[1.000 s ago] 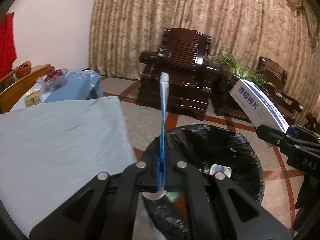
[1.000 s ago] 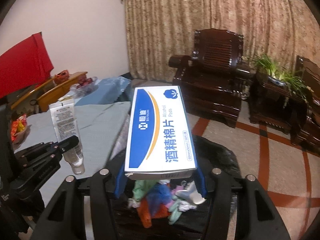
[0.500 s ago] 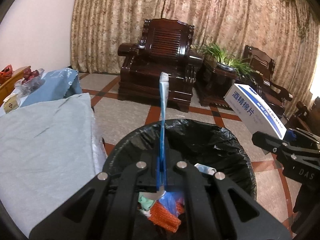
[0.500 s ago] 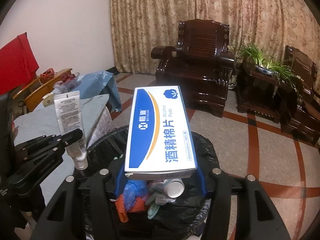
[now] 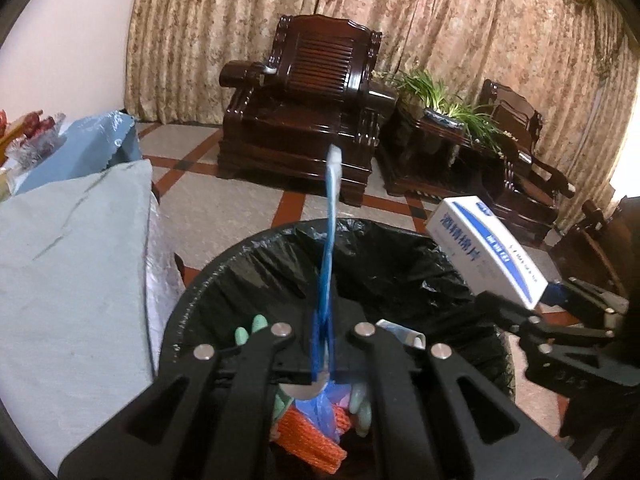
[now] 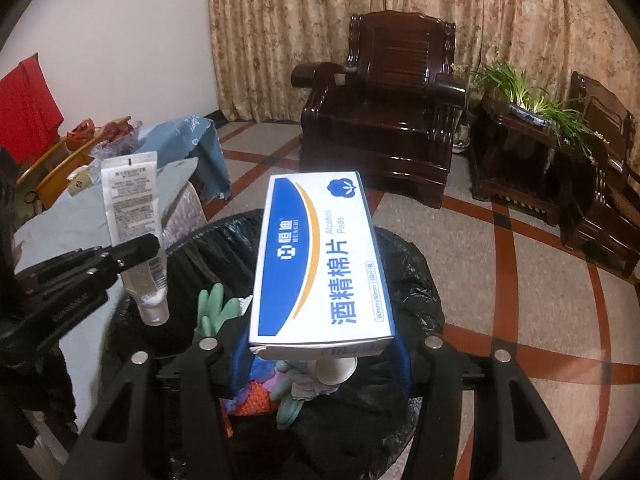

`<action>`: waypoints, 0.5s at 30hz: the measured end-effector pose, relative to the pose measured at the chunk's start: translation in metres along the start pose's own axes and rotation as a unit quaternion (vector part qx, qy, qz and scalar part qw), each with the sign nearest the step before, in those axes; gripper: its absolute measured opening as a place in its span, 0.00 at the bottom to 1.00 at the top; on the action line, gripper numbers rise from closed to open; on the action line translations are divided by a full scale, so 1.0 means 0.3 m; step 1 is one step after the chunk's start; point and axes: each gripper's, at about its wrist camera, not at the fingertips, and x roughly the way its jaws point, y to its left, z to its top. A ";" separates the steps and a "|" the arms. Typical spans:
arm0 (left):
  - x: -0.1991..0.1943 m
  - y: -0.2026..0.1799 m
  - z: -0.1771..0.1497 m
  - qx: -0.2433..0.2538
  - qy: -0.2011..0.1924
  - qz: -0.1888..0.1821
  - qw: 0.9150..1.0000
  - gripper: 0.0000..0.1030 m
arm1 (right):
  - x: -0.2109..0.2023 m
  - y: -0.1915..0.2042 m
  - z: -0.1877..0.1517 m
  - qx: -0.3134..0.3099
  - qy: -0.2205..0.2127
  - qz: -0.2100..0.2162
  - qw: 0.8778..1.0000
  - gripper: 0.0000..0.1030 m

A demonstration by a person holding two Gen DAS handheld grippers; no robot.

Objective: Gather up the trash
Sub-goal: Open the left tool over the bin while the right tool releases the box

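Armchair [image 6: 384, 120], plant [image 6: 532, 96] beyond bin [image 6: 420, 280]; table [image 5: 68, 280] beside it.

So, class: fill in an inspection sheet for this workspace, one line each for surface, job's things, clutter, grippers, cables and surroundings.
Surface: table under a grey-blue cloth, left of the bin.
Job's things: black-lined bin holding gloves and other scraps; tube cap down over the bin; alcohol pads box above the bin.
Clutter: small items at the table's far end, too small to name.
Grippers: left gripper has its jaws opening, tube between them; right gripper is closed on the box.
Cables: nothing seen.
Surroundings: tiled floor, dark wooden armchair, plant, curtains, red cloth on the wall.
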 end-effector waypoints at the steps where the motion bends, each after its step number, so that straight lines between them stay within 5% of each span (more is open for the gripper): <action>1: 0.005 0.005 -0.001 -0.003 0.001 -0.004 1.000 0.20 | 0.010 -0.002 -0.002 -0.001 0.003 0.000 1.000 0.54; 3: 0.004 0.022 -0.002 -0.011 -0.001 -0.012 1.000 0.45 | 0.037 -0.010 -0.006 -0.002 0.014 -0.005 1.000 0.68; 7: -0.019 0.069 -0.008 -0.028 0.000 -0.009 1.000 0.53 | 0.051 -0.021 -0.020 0.007 0.023 -0.016 1.000 0.78; 9: -0.041 0.094 -0.012 -0.031 -0.002 0.003 1.000 0.66 | 0.039 -0.022 -0.029 0.010 0.021 -0.016 1.000 0.90; 15: -0.164 0.167 -0.023 -0.036 -0.014 0.058 0.998 0.88 | -0.012 0.012 -0.037 0.005 0.021 0.005 1.000 0.94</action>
